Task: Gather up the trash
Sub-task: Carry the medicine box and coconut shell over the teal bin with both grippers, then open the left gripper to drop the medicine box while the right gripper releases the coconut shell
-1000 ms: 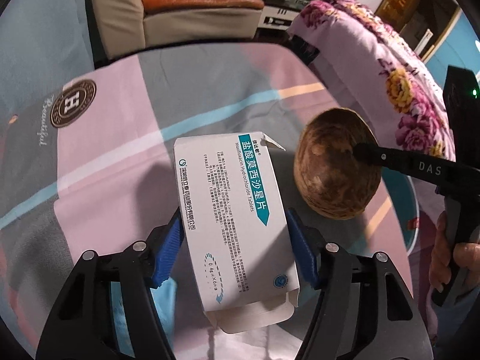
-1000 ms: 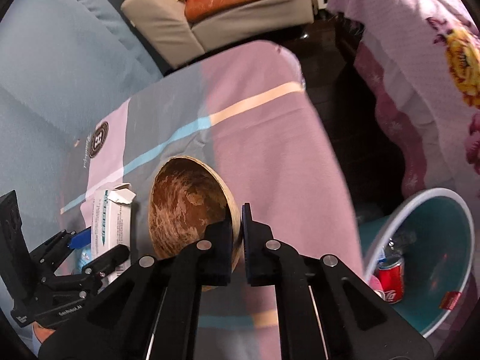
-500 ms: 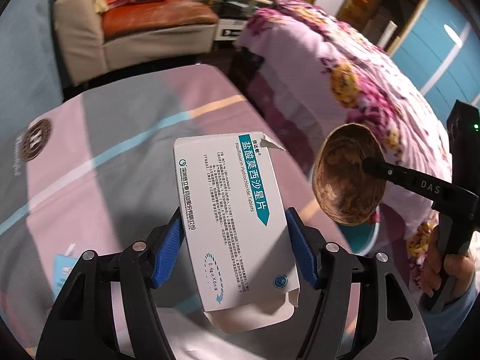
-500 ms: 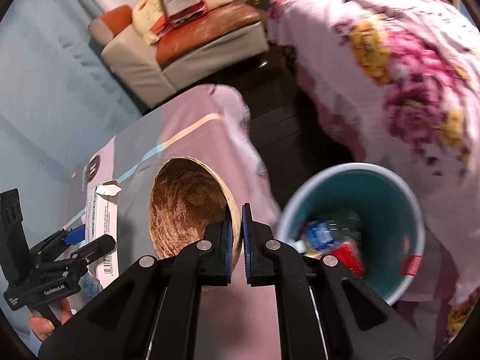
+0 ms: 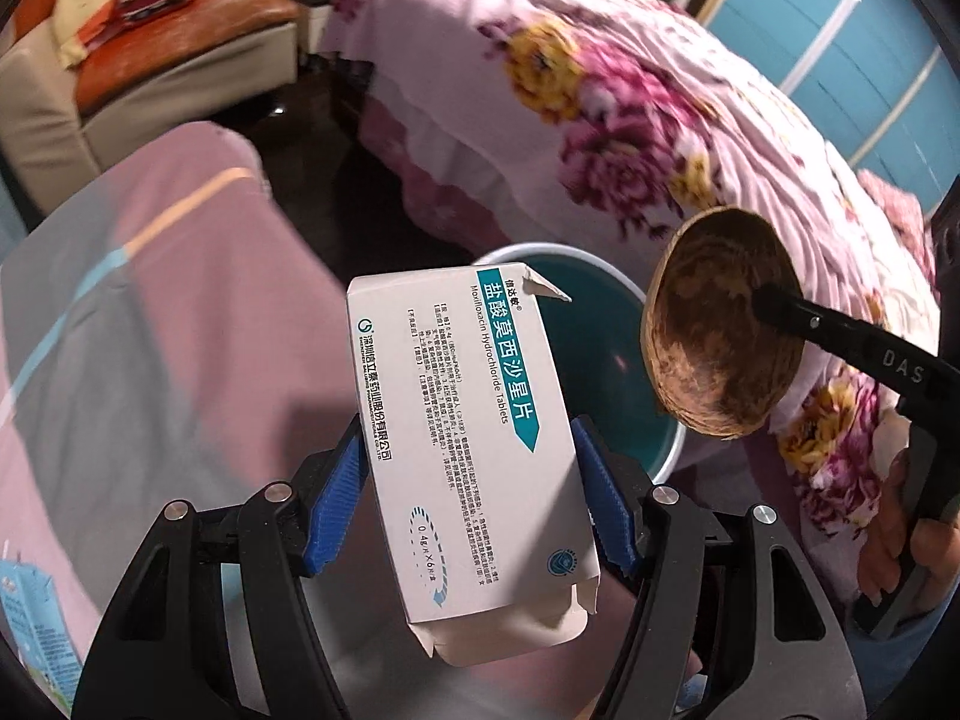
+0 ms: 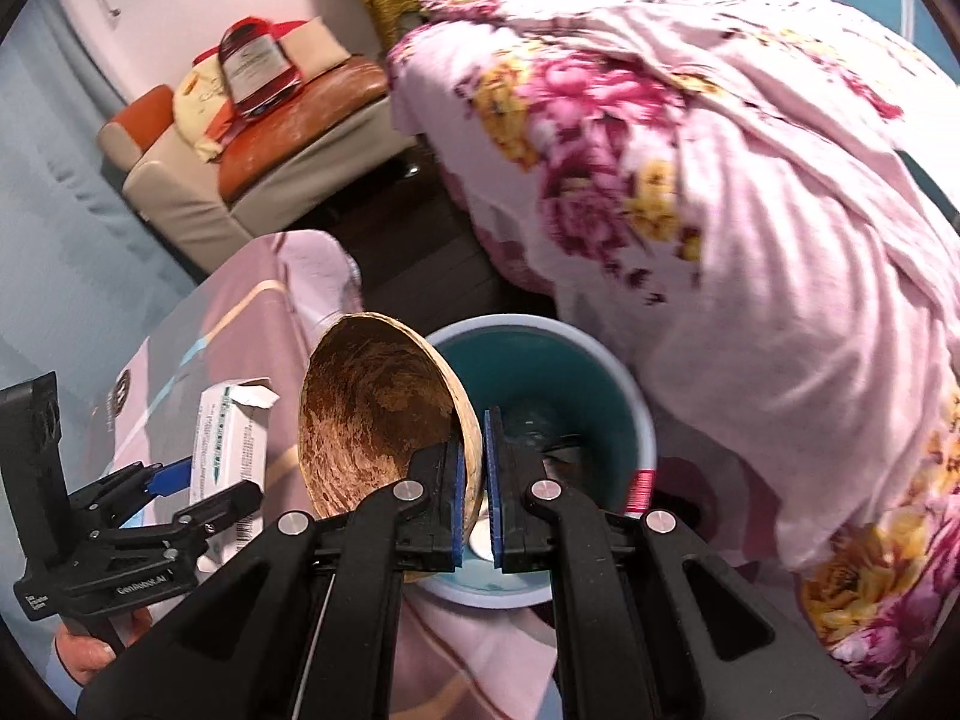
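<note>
My left gripper (image 5: 468,480) is shut on a white and teal medicine box (image 5: 468,420), held in the air in front of a teal bin (image 5: 606,324) with a white rim. My right gripper (image 6: 477,480) is shut on the rim of a brown coconut-shell bowl (image 6: 372,414), held tilted just above the teal bin (image 6: 570,372). The bowl (image 5: 720,330) and right gripper also show in the left wrist view; the box (image 6: 231,438) and left gripper (image 6: 180,486) show in the right wrist view. Some trash lies in the bin's bottom.
A table with a pink and grey cloth (image 5: 150,300) is on the left. A bed with a floral pink cover (image 6: 720,180) stands behind and right of the bin. A beige and orange sofa (image 6: 270,138) is at the back. A blue carton (image 5: 30,612) lies at the lower left.
Both grippers have swung right, away from the table toward the bin. The bowl now hangs over the bin and the box is in front of it.
</note>
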The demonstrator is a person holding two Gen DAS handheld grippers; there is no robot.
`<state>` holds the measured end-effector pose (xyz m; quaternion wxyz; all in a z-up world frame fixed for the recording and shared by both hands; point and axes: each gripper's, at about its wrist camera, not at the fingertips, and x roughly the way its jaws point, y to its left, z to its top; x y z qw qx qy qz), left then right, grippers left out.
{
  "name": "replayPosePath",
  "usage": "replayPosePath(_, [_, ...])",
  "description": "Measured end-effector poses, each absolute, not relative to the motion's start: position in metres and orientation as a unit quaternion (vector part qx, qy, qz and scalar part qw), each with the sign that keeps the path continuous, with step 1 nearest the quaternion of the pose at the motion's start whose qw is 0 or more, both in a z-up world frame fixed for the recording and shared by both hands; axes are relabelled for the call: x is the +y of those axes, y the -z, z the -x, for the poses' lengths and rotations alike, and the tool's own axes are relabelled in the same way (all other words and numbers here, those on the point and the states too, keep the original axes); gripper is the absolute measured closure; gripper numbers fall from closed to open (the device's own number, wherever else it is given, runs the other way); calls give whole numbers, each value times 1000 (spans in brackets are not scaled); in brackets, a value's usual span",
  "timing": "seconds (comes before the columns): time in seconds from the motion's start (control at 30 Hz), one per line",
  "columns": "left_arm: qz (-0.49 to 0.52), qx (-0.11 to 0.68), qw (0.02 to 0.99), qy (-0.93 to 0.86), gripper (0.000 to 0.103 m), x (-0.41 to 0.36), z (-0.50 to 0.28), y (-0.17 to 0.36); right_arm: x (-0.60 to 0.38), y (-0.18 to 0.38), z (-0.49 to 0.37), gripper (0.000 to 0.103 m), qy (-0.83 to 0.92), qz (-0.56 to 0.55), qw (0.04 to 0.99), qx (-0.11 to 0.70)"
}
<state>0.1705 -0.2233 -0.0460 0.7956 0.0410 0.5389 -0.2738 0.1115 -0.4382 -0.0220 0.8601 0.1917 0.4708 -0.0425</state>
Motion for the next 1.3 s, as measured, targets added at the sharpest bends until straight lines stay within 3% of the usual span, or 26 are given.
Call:
replayPosePath(0.33, [-68,557,777,287,29,-273,-178,67,-467,43,-106,97,68,-201,850,483])
replayPosePath(0.77, [-43,568,775,274,27,-261,-189,73,-460,60,-120,97,66,-189,841,503])
replayPosePath(0.83, [-36,566,777,272,15,-255,-189,71,-459,63,-122,97,66,-188,839,507])
replayPosePath(1.1, [-23,563,782,266,14,-242,-190,67,-452,77,-134,96,66,-181,827,528])
replayPosePath(1.3, [-19,564,782,263,13,-233,-191,67,-445,84,-140,88,55,-182,818,542])
